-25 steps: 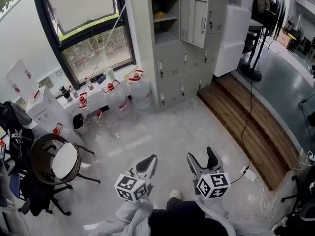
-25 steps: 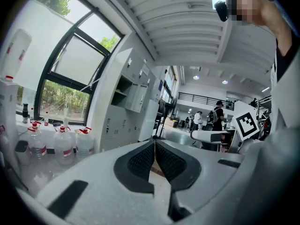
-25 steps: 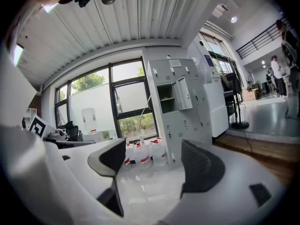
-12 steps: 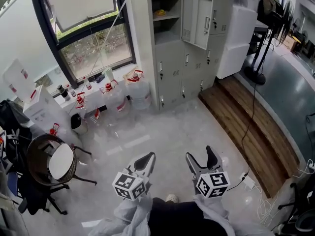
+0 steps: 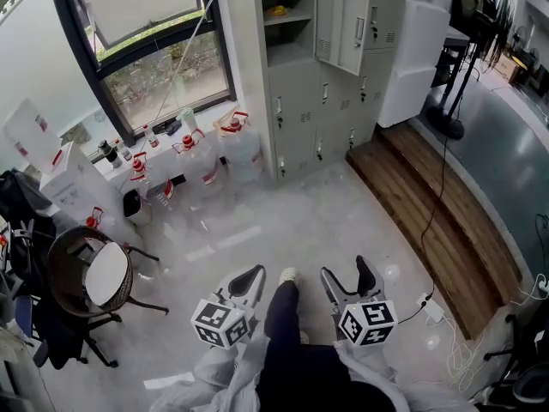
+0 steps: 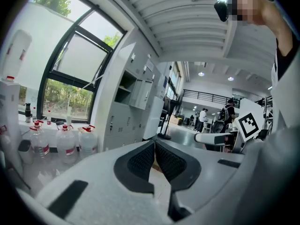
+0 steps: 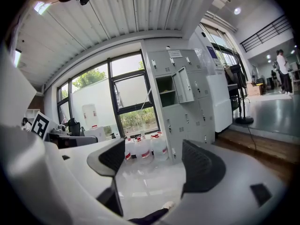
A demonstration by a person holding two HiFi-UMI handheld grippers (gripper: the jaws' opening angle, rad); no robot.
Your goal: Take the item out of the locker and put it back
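Observation:
The grey locker bank stands at the far side of the room, one upper compartment with its door swung open. A small yellow item lies on the shelf inside. Both grippers hang low near my body, far from the lockers. My left gripper is shut with its pads together and nothing between them. My right gripper stands open and empty. The open compartment shows ahead in the right gripper view. My leg steps out between the grippers.
Several water jugs with red caps stand under the window by the lockers. A chair sits at the left. A wooden step runs along the right, with a power strip and cables by it. A white cabinet adjoins the lockers.
My leg has swung forward between the grippers, and the view has crept toward the lockers. Both grippers keep their stance, left shut and right open.

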